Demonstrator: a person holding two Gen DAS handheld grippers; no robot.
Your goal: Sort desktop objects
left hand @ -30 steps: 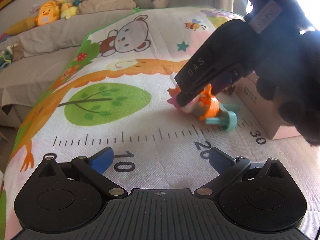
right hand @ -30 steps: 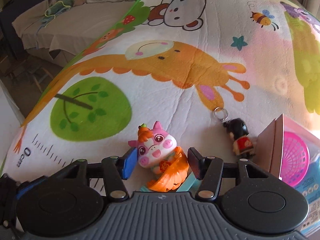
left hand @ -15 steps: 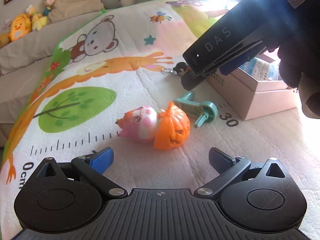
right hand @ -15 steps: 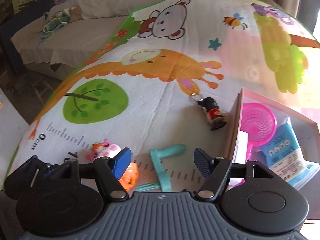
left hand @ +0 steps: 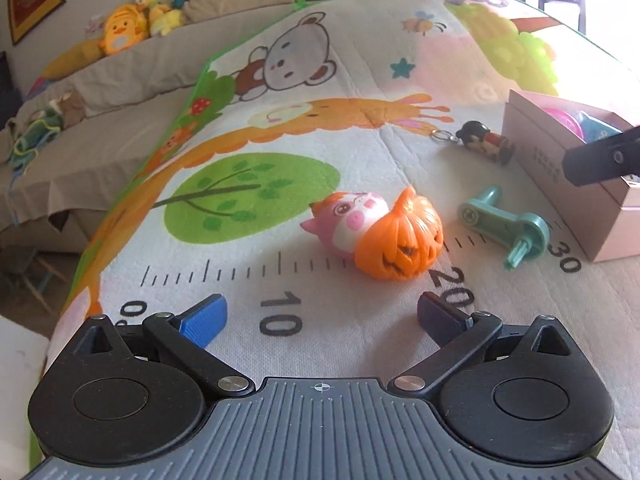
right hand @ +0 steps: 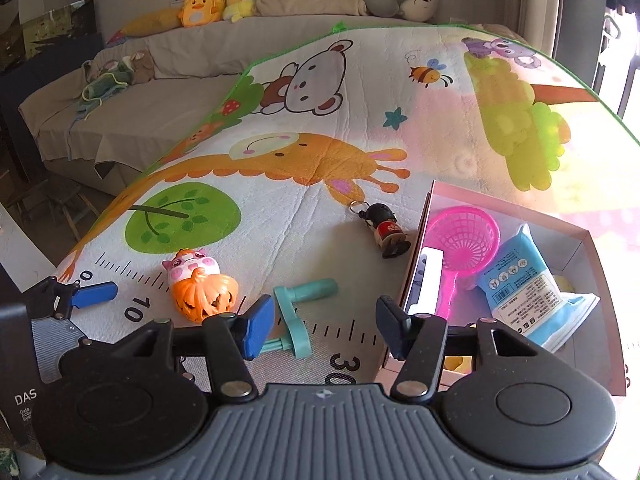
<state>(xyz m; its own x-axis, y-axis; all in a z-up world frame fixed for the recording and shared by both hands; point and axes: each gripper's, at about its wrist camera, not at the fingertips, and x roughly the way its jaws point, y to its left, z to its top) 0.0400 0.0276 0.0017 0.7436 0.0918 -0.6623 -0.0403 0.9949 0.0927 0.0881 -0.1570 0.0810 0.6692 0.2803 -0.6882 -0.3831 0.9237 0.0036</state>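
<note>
Where my right tongs straddled the pig-and-pumpkin toy a second ago, they now hang spread and empty above the teal crank, beside the pink box. The toy lies on its side on the printed mat near the 20 mark — released, not boxed. My left tongs stay wide apart, holding nothing, just short of the toy. The doll keychain rests close to the box, which holds a pink strainer and a blue packet.

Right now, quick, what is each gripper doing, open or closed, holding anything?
Left gripper: open, holding nothing.
Right gripper: open, holding nothing, above the mint-green plastic crank handle.
</note>
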